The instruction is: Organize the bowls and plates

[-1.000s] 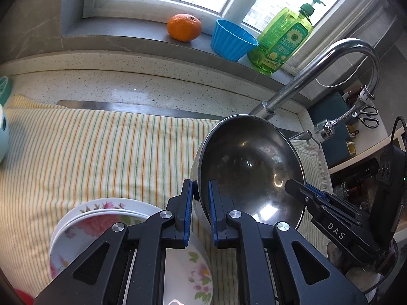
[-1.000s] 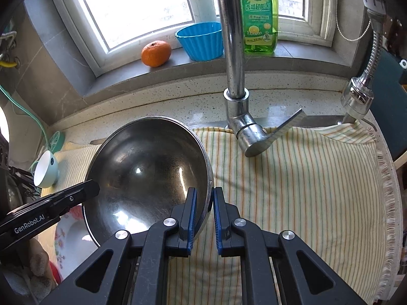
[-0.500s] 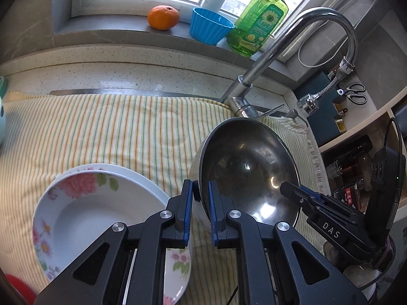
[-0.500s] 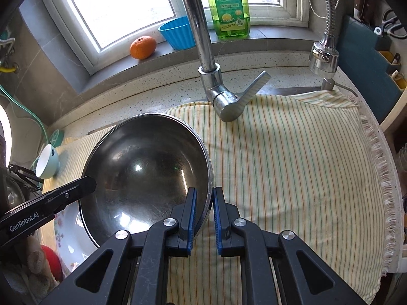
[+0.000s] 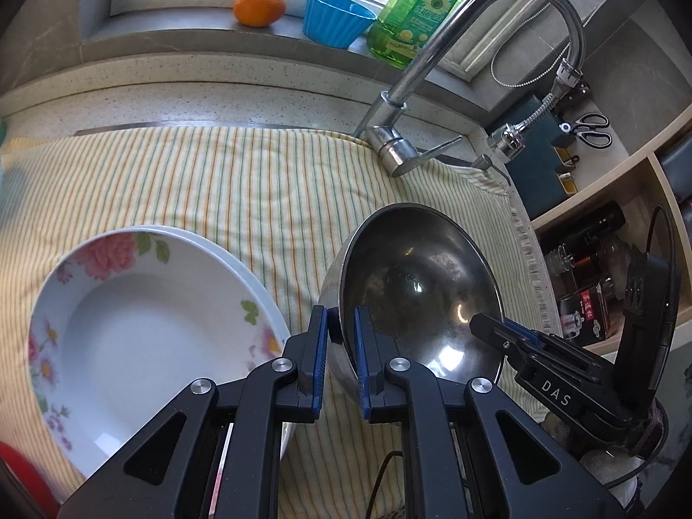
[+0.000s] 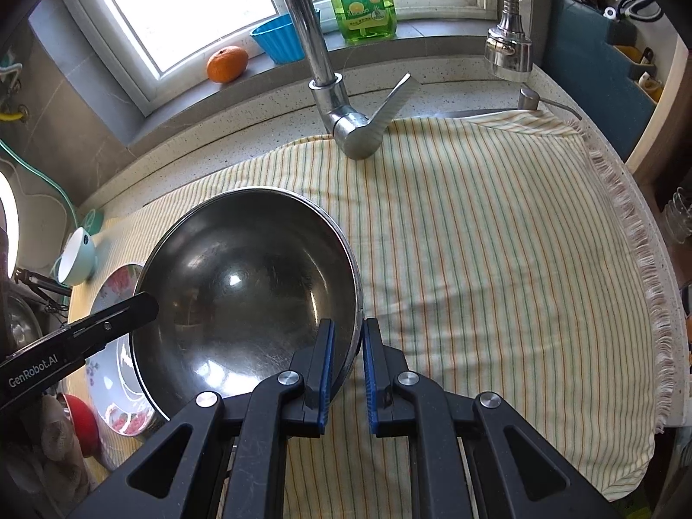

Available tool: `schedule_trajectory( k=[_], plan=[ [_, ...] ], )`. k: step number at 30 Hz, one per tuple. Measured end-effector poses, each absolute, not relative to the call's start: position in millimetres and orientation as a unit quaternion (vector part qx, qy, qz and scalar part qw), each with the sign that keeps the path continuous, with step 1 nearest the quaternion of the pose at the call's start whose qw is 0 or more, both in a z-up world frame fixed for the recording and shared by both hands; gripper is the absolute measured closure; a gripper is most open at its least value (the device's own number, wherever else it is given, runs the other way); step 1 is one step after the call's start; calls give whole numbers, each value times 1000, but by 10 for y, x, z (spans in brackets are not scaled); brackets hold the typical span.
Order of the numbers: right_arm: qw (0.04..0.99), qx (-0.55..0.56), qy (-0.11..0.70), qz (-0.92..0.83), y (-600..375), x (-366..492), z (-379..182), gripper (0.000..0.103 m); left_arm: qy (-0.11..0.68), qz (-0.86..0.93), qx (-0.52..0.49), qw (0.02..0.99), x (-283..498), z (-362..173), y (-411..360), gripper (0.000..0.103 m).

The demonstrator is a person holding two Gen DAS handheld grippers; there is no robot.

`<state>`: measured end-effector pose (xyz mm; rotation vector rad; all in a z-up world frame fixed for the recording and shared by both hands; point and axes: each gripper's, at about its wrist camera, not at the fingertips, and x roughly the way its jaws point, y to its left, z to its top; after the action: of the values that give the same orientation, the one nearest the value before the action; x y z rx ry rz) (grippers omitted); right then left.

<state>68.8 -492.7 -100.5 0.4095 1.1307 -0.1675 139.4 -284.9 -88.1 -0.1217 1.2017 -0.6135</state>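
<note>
A large steel bowl (image 5: 415, 285) is held tilted above the striped cloth (image 5: 216, 181), gripped on opposite rims by both grippers. My left gripper (image 5: 341, 328) is shut on its left rim. My right gripper (image 6: 346, 337) is shut on its right rim; the bowl also shows in the right wrist view (image 6: 246, 285). A stack of floral plates (image 5: 129, 315) lies on the cloth to the left of the bowl, partly under my left gripper. The plates also show in the right wrist view (image 6: 116, 285), mostly hidden behind the bowl.
A chrome faucet (image 5: 432, 52) arches over the cloth's far side. An orange (image 5: 259, 6), a blue cup (image 5: 337, 19) and a green soap bottle (image 5: 415, 8) stand on the windowsill. A red bowl (image 6: 82, 424) and a pale mug (image 6: 78, 255) sit at the left.
Both grippers have carried the steel bowl back and to the right, away from the faucet. The floral plates now show more fully to its left.
</note>
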Motion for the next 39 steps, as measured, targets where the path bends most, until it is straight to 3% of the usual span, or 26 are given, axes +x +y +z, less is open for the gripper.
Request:
schedule_trajectory(
  k=[39],
  plan=[
    [808,186,554,-76,-4877,444,-1195,91,581,-286,-39,761,1152,-1099,-2856,93]
  ],
)
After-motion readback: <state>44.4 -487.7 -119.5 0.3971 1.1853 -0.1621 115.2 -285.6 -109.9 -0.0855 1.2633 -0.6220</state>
